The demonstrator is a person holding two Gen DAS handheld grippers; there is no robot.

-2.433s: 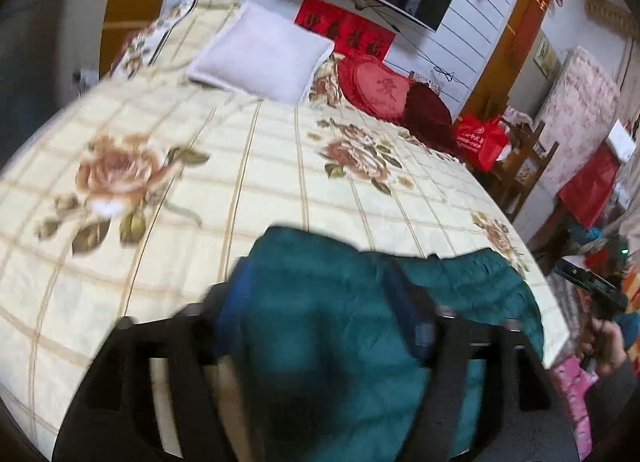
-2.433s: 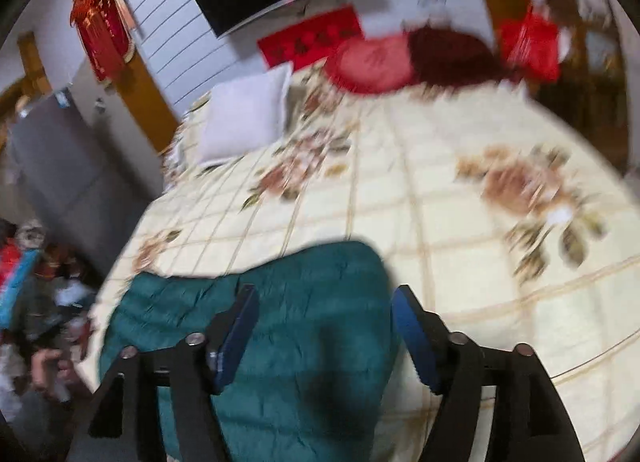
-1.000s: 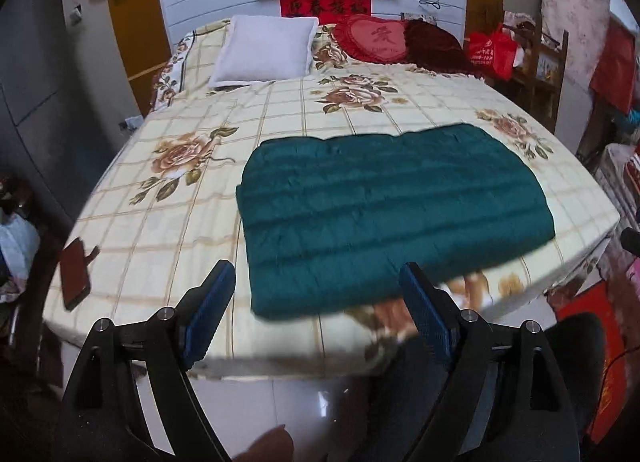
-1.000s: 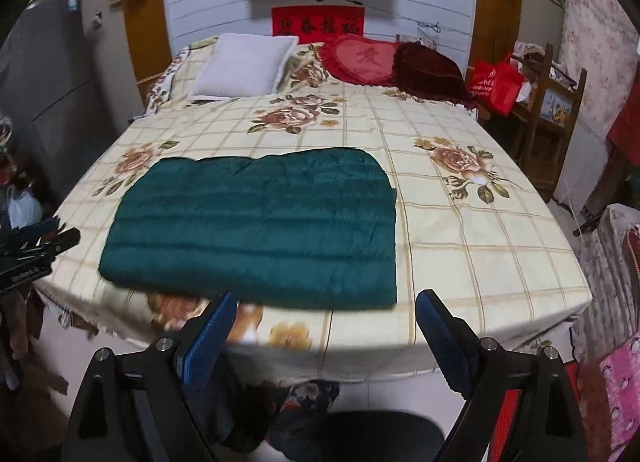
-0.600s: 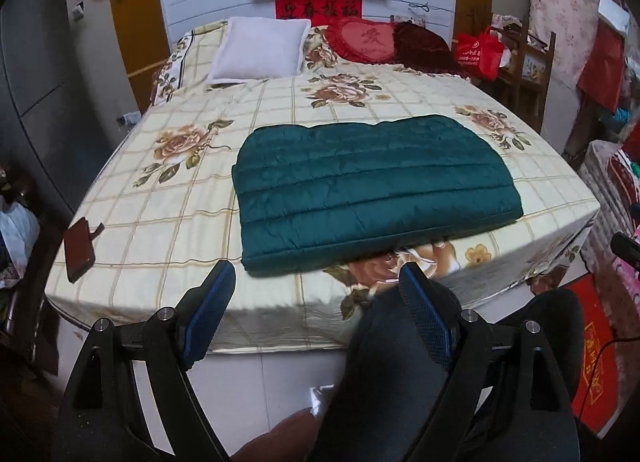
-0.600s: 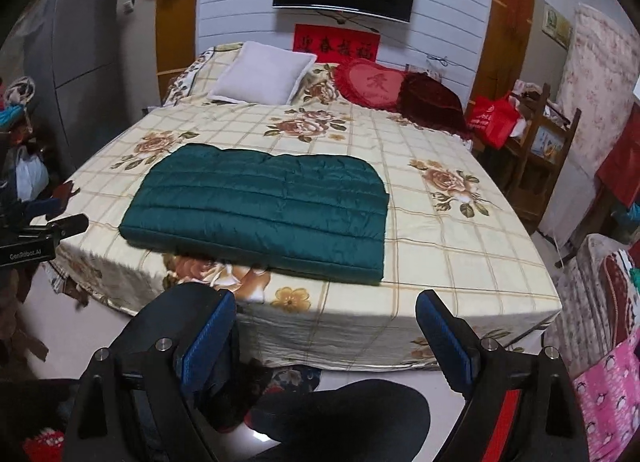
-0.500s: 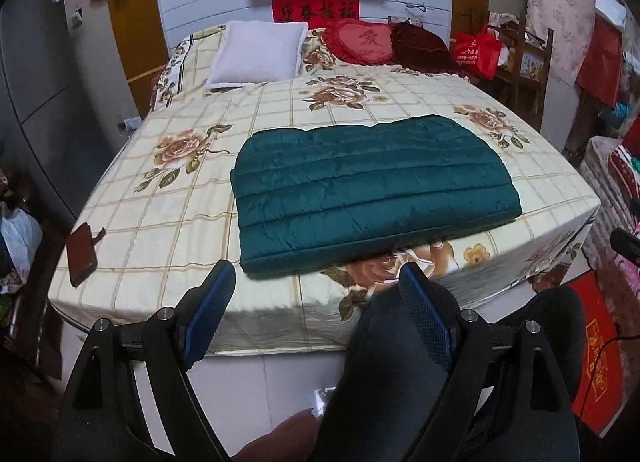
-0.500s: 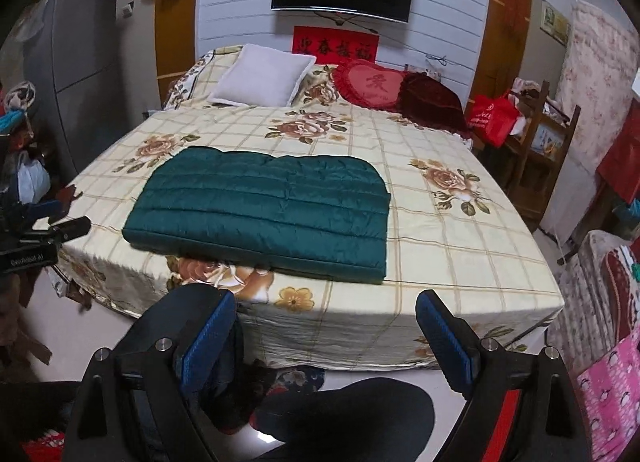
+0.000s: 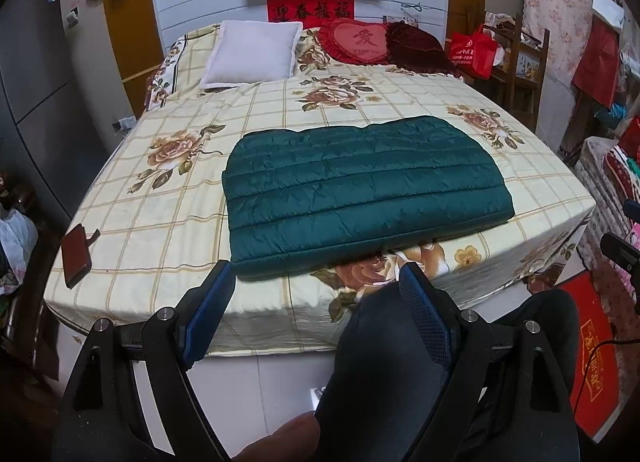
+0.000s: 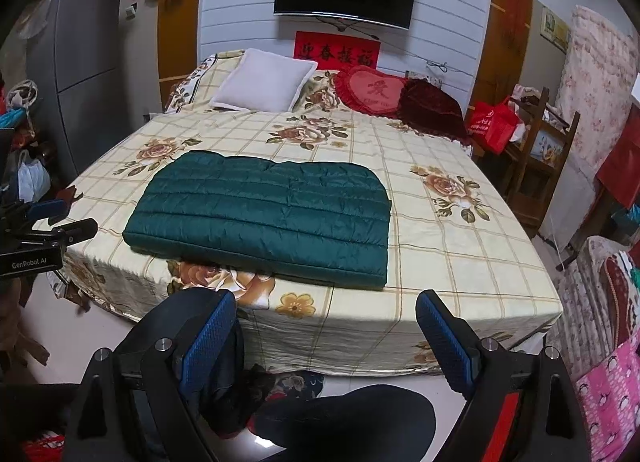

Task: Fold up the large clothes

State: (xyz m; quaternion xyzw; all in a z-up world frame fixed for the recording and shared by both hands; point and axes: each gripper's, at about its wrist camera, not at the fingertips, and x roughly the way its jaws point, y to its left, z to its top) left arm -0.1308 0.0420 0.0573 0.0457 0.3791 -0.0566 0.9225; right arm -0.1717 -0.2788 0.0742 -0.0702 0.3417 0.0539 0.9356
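one folded green jacket (image 9: 360, 185) lies flat on bed (image 9: 160, 197), 12 o'clock of both grippers. left gripper (image 9: 316, 298) and right gripper (image 10: 324, 326) wide open, empty. three pillows (image 9: 252, 49) at headboard.

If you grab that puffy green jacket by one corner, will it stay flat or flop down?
The green jacket would probably flop: it is quilted cloth lying soft on the bed. Its puffy padding suggests it is light for its size. The shiny fabric may slip between the pads.

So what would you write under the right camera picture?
Folded green jacket lying flat on the flowery bed, open right gripper held back.
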